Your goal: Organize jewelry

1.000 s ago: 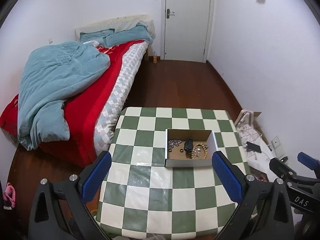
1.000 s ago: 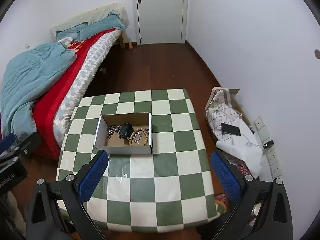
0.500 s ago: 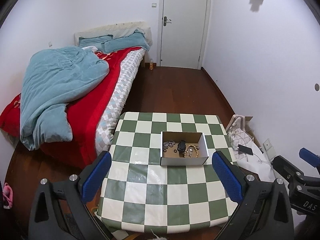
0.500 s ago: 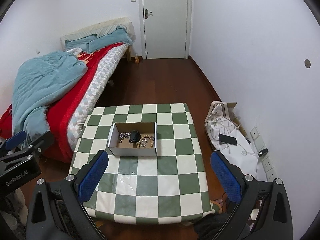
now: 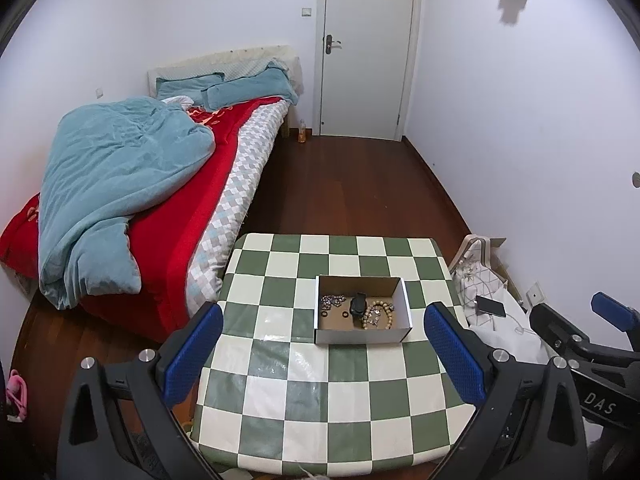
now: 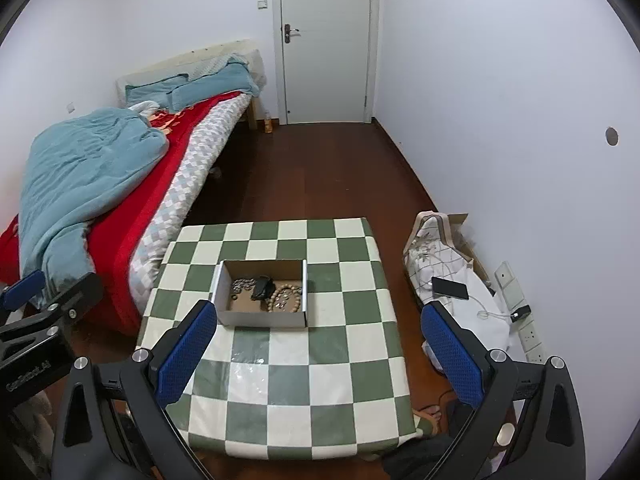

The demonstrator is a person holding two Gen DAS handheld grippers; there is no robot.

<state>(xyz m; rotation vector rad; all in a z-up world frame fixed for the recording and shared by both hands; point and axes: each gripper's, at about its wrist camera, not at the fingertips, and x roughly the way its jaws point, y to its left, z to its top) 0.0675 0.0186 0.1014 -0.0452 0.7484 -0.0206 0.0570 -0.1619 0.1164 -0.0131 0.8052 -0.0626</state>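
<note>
Bedroom | Jewelry (beads, chain, rings) lay in a box (image 5: 362,312) on the checkered desk (image 5: 320,392) | left hand-held gripper (image 5: 324,354) and right hand-held gripper (image 6: 318,354) hung wide apart, empty, well above | pieces likely light, limp, slippery; pinch a bead strand.

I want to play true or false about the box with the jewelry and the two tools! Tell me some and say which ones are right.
1. The open cardboard box sits on the green-and-white checkered table. True.
2. The wooden bead bracelet lies on the table outside the box. False: it lies inside the box.
3. The left tool is open and holds nothing. True.
4. The right tool is shut on the silver chain. False: it is open and empty, and the chain lies in the box.
5. The black phone lies on the table. False: it rests on white cloth beside the table, by the wall.
</note>
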